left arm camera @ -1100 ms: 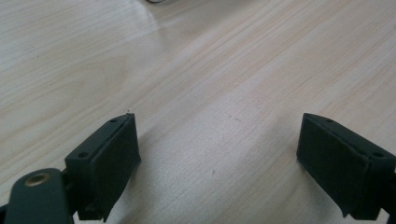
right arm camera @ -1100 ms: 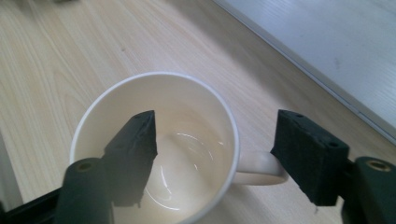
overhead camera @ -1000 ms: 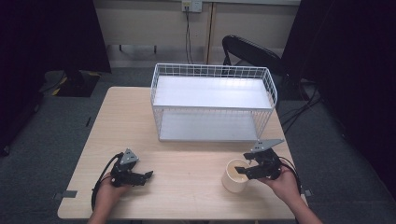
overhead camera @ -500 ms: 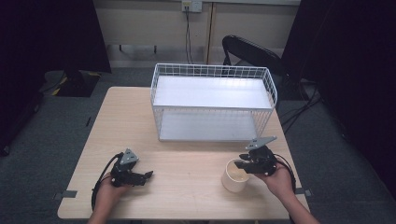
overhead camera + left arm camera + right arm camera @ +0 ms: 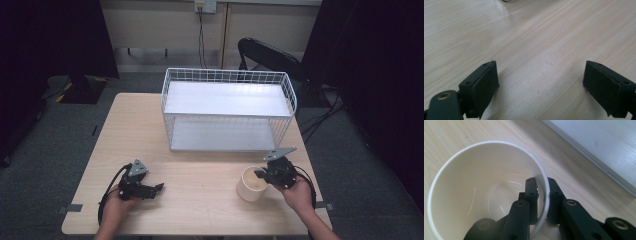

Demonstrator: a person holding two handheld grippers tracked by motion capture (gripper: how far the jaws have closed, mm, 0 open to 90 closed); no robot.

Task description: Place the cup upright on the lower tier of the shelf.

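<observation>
- Since a second ago: right gripper (image 5: 266, 174) slid in from beside the cup (image 5: 251, 183) onto its rim, jaws just closing meanwhile; left gripper (image 5: 150, 189) unchanged, cup still on the same spot.
- Now clamped on the cup wall (image 5: 543, 195): one jaw inside, one outside, rim pinched between the pads. Pinched at the side nearest the hand, probably since a rim grip suits a wide, thin-walled cup better than spanning the whole body.
- Cup upright on the table (image 5: 200, 180), front right, near the wire basket (image 5: 227, 107) but clear of it. Empty inside, as seen in the right gripper view.
- Left gripper parked low at the front left, jaws wide apart, nothing between them; bare wood under the pads (image 5: 482, 85) in the left gripper view. Well apart from the cup, likely kept out of the way.
- Basket open at the front with two white shelves; likely destination for the cup, judged from layout alone.
- Risk: single-side rim pinch could let the cup tilt once lifted.
</observation>
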